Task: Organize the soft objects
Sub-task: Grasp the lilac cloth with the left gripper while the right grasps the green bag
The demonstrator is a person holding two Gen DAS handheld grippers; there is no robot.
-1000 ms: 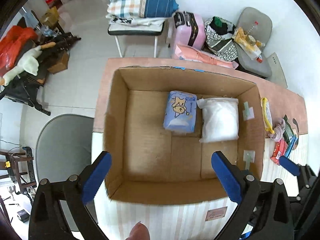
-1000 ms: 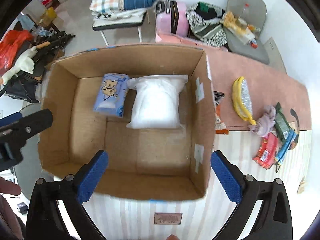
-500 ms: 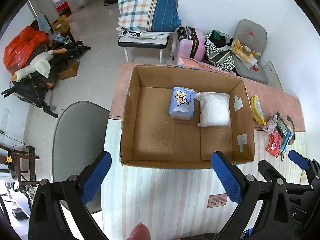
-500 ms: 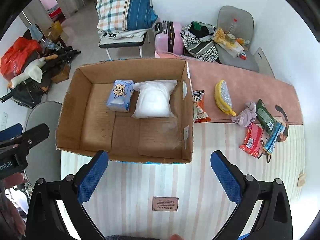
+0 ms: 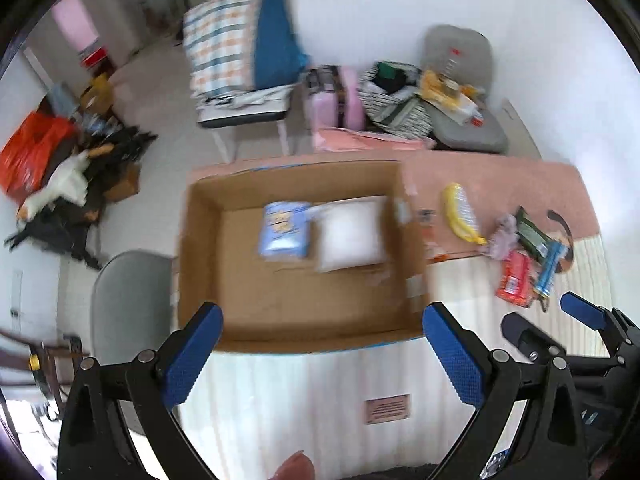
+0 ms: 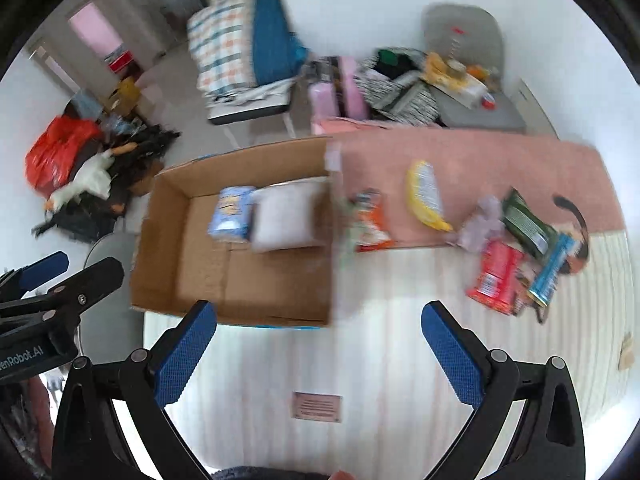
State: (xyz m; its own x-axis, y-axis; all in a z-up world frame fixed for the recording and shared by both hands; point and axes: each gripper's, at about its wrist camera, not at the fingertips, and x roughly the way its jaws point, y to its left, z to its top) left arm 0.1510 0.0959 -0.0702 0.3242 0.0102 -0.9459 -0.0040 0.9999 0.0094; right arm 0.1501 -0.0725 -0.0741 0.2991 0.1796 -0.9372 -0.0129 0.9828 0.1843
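A cardboard box (image 5: 208,240) (image 6: 168,240) stands on the table and holds a blue tissue pack (image 5: 284,228) (image 6: 232,212) and a white soft bag (image 5: 350,234) (image 6: 286,220). To its right lie a yellow sponge (image 6: 426,196), a pale cloth wad (image 6: 480,224), an orange packet (image 6: 370,224), a red packet (image 6: 496,278) and a green packet (image 6: 528,224). My left gripper (image 5: 320,352) is open and empty above the box's near edge. My right gripper (image 6: 318,350) is open and empty over the striped cloth, right of the box.
The table has a striped cloth (image 6: 380,360) in front and a pink cover (image 6: 480,160) behind. A grey chair (image 5: 132,300) stands left of the table. Beyond are a chair with folded bedding (image 5: 244,48), a pink suitcase (image 5: 340,96) and floor clutter (image 5: 60,184).
Both grippers have pulled back and up from the box and swung right. The box now looks smaller, and more of the loose items to its right are in view. Both stay open.
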